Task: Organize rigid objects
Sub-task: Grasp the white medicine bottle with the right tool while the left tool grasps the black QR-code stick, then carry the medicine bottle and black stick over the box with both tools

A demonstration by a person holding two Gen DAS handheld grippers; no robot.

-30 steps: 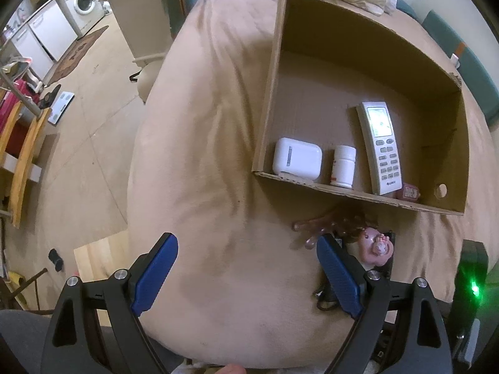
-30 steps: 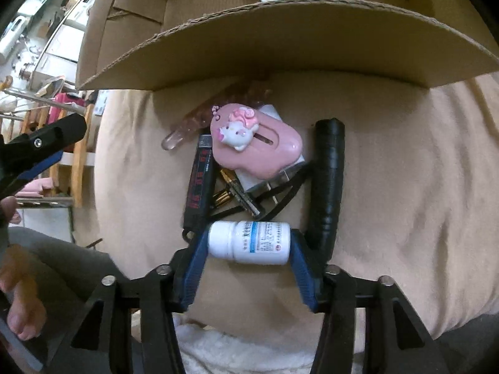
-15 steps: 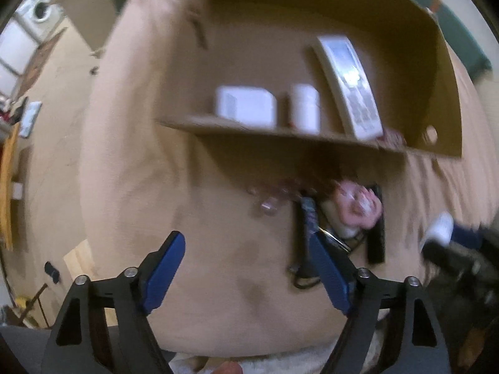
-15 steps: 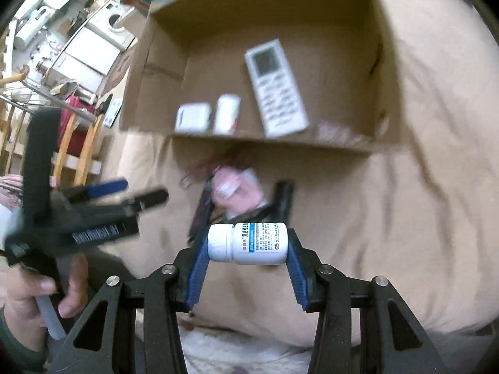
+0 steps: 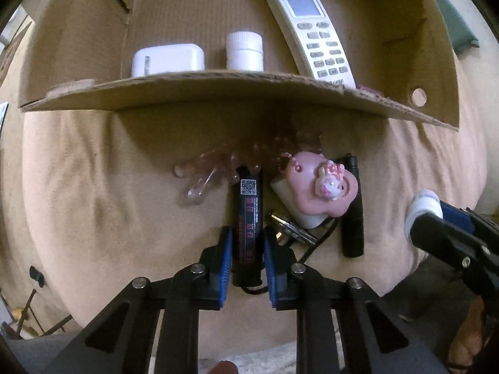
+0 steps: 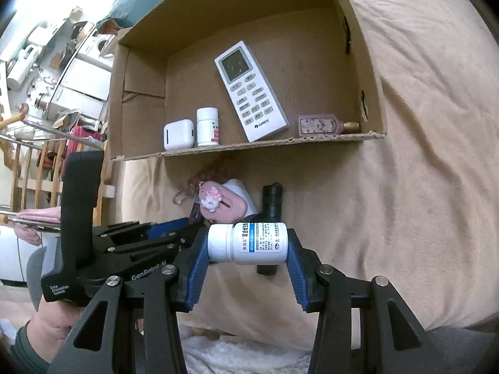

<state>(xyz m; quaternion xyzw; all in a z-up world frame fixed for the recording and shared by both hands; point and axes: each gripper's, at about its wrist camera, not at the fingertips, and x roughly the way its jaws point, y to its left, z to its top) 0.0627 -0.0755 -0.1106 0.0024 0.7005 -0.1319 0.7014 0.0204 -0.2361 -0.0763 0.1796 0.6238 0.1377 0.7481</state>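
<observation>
Pill bottle [image 6: 248,243], white with a blue-striped label, lies sideways clamped between the blue pads of the right gripper [image 6: 248,246], cap toward the left, held above the tan blanket [image 6: 421,187] just near of the pile of loose items. Black stick [image 5: 248,218] with red print and a QR code lies lengthwise in that pile; the left gripper [image 5: 248,249] is closed on its near end, pads pressing both sides. Just right of the stick sit a pink case [image 5: 321,187] with a small cat figure on a white block, some keys [image 5: 291,229], and a black tube [image 5: 352,208]. A clear pink comb [image 5: 215,171] lies at the far left of the pile. Beyond the pile stands an open cardboard box [image 6: 371,62]. Inside, along its near wall from left to right: a white earbud case [image 6: 178,134], a second white bottle [image 6: 208,127], a white remote [image 6: 249,90] angled toward the far wall, and a small pink flask [image 6: 321,124] lying flat.
</observation>
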